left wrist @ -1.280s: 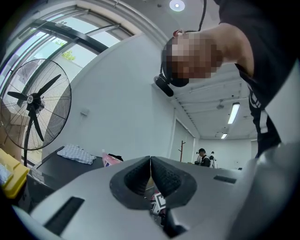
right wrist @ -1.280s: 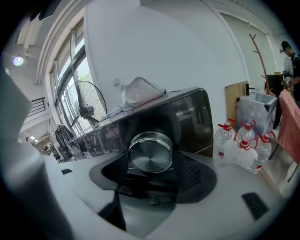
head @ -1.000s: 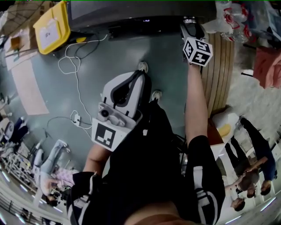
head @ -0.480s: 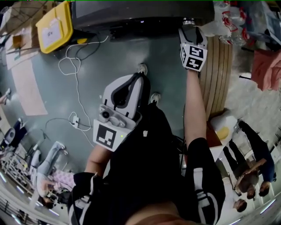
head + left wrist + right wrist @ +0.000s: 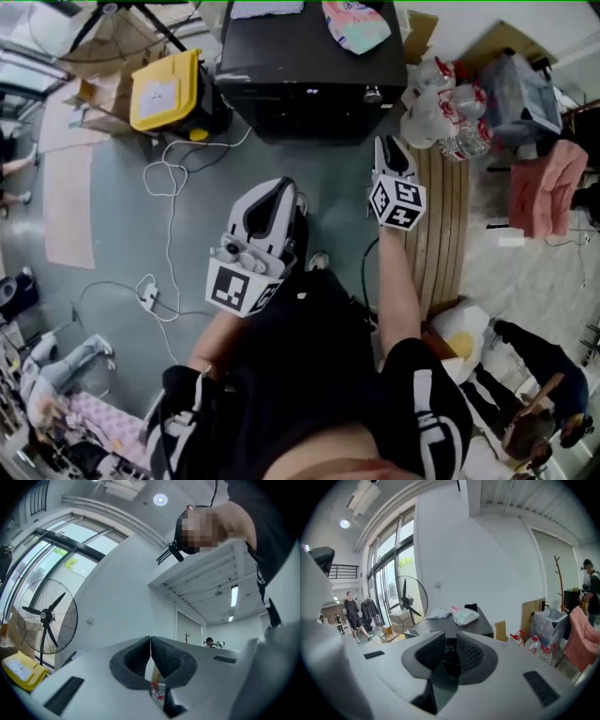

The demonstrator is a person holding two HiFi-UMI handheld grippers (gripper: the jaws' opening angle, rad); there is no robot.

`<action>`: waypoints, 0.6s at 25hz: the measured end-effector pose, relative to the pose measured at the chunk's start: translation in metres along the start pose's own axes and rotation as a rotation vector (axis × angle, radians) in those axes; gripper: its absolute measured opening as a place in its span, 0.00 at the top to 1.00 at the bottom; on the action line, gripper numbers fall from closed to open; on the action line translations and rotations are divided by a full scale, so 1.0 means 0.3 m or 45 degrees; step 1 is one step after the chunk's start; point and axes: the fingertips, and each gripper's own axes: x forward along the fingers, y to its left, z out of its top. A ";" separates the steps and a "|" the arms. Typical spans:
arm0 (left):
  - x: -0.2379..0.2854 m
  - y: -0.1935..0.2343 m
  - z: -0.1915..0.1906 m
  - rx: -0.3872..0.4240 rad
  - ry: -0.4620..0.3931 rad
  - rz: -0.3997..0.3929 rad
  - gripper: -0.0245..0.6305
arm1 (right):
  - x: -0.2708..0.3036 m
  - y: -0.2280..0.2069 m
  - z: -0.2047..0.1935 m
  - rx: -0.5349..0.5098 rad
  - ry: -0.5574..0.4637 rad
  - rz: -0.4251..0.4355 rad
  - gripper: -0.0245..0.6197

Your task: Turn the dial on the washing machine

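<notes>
Far left in the head view, a yellow box (image 5: pixel 164 89) sits on the floor (image 5: pixel 112 234) beside the washing machine, with a white cable (image 5: pixel 167 202) looping from it across the floor. The left gripper (image 5: pixel 281 187) is held over the floor in front of the machine, well apart from it. In the left gripper view the left gripper's (image 5: pixel 150 644) jaws are closed pad to pad with nothing between them, angled up toward the ceiling, with a standing fan (image 5: pixel 44 616) at the left. The washing machine (image 5: pixel 300 66) is a black cabinet at top centre, with a folded cloth (image 5: pixel 356 23) on its lid. The dial (image 5: pixel 372 93) sits at the right end of its front panel. The right gripper (image 5: pixel 386 142) points at the panel just below the dial, with no contact visible. In the right gripper view the right gripper's (image 5: pixel 451 651) jaws have just been closing. A narrow gap remains and nothing is held, and the machine's dark top (image 5: pixel 454 623) shows beyond them. To the right are water bottles (image 5: pixel 450 117), wooden planks (image 5: pixel 448 225) and a pink cloth (image 5: pixel 548 187).
</notes>
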 end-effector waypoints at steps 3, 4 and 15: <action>-0.198 -0.138 0.189 -0.001 -0.032 0.023 0.93 | -0.363 0.164 0.181 -0.031 -0.120 0.038 0.88; -0.251 -0.166 0.239 0.000 -0.038 0.029 0.93 | -0.459 0.217 0.235 -0.037 -0.160 0.054 0.89; -0.582 -0.220 0.434 -0.017 -0.042 0.031 0.93 | -1.069 0.632 0.350 -0.017 -0.299 0.169 0.92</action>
